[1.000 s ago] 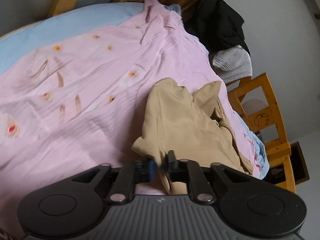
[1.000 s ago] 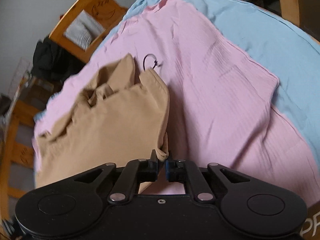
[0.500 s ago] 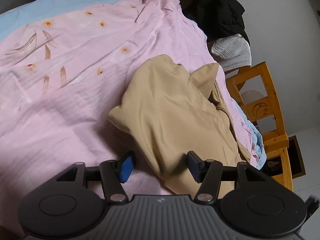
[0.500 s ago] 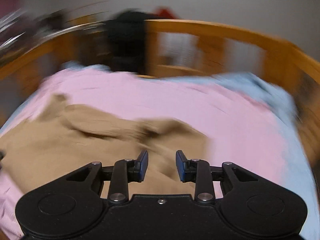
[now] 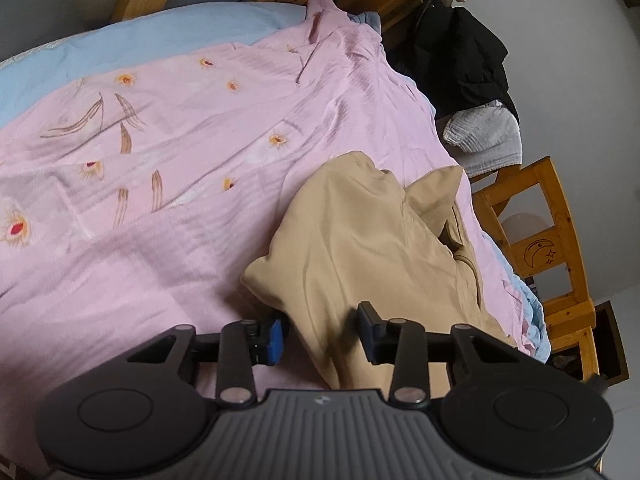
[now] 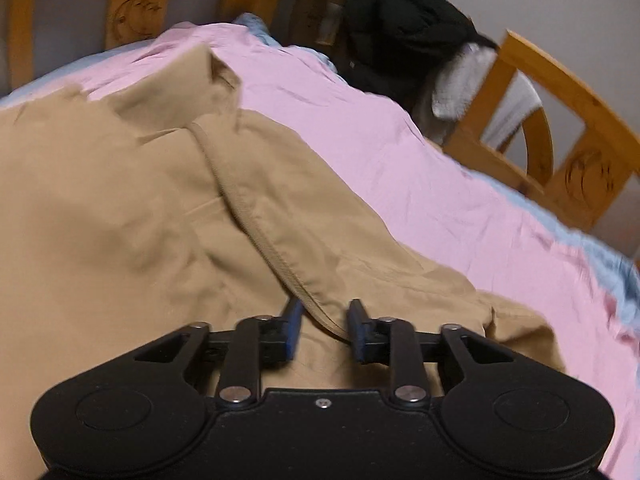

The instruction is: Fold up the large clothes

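With the tan garment (image 5: 372,248) lying half-folded at the lower right of the pink bedspread (image 5: 160,184), both the left tool (image 5: 322,334) and right tool (image 6: 322,330) are spread and empty, so pinch only the ribbed hem (image 6: 256,216) squarely before drawing it across.

Tan garment (image 6: 120,200) cut off left.

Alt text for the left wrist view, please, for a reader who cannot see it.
The open left gripper hovers over a crumpled tan fabric garment, its jaws apart on either side of a fold. The garment lies on a pink flower-patterned bedsheet inside a wooden bed frame.
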